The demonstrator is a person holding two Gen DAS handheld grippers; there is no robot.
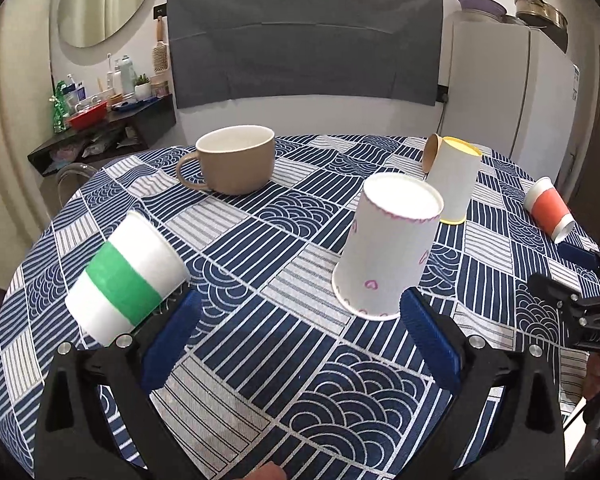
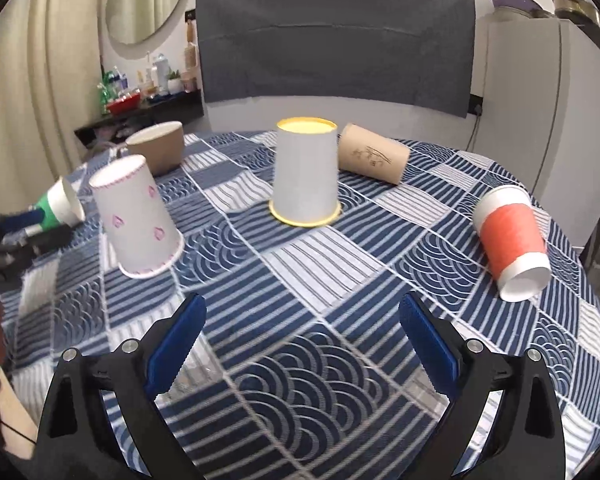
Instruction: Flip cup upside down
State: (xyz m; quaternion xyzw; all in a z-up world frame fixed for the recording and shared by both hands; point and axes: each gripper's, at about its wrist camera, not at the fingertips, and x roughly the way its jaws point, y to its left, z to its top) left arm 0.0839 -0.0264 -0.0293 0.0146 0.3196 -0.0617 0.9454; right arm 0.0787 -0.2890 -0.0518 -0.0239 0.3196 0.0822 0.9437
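Green cup [image 1: 124, 280] lies on its side at the left of the table [image 1: 284, 392], w/ its long way slanting up and to the right. Wide end points away from the L gripper [image 1: 300, 336], small end points back at it. It sits just outside the L gripper's left finger [image 1: 172, 344], maybe touching; can't tell. So it's not between the fingers yet.

L gripper is wide open and holds nothing. R gripper [image 2: 300, 344] is wide open too, nothing in it.

Heart cup [image 1: 388, 248] and yellow cup [image 2: 306, 176] already stand mouth down. Orange cup [image 2: 510, 240] lies on its side near the right edge, off to the right of the R gripper. Brown cup [image 2: 374, 158] lies on its side at the back. Mug [image 1: 236, 160] stands mouth up, far back.

My guess: green cup is next, since the L gripper is right by it. It'd need to slide left and turn to cross the cup's long way.

Room: heart cup is just by the right finger, so a swing to the right could bump it. Table edge is close on the left, so the cup could roll off.
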